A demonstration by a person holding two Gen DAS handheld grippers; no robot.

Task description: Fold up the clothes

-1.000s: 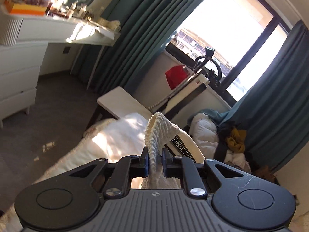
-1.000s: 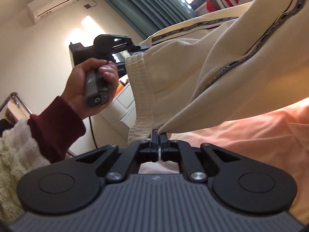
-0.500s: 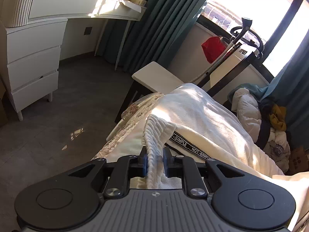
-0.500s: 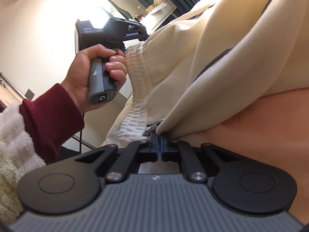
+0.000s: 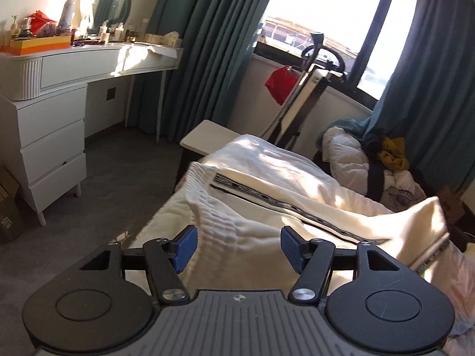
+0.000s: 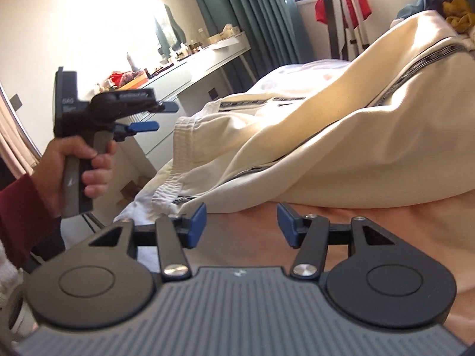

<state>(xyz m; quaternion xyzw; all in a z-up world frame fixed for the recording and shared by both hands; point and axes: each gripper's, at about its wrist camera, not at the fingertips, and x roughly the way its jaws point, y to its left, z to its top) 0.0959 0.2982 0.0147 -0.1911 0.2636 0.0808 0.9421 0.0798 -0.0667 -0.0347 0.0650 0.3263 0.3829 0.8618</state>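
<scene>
Cream trousers (image 5: pixel 267 187) with a ribbed waistband (image 5: pixel 213 222) and black lettered side tape lie heaped on the bed. My left gripper (image 5: pixel 239 247) hovers at the waistband, its jaws opening; the cloth lies below and between them, but the blue pads (image 5: pixel 185 247) do not press on it. My right gripper (image 6: pixel 242 225) is also opening, just short of the trousers (image 6: pixel 326 148), with only the peach sheet (image 6: pixel 311 237) between its pads. In the right wrist view a hand (image 6: pixel 80 163) in a dark red sleeve holds the left gripper (image 6: pixel 166 116) clear of the waistband.
A white chest of drawers (image 5: pixel 53 148) and a cluttered vanity top stand at the left. Teal curtains (image 5: pixel 207 44) frame the window. A garment steamer (image 5: pixel 308 89), a red bag (image 5: pixel 280 83), a white bench (image 5: pixel 207 136) and a pile of clothes (image 5: pixel 371 163) stand beyond the bed.
Both grippers were shut on the trousers, left on the waistband, right on a lower edge. Both have let go and opened, and the trousers have dropped onto the bed.
</scene>
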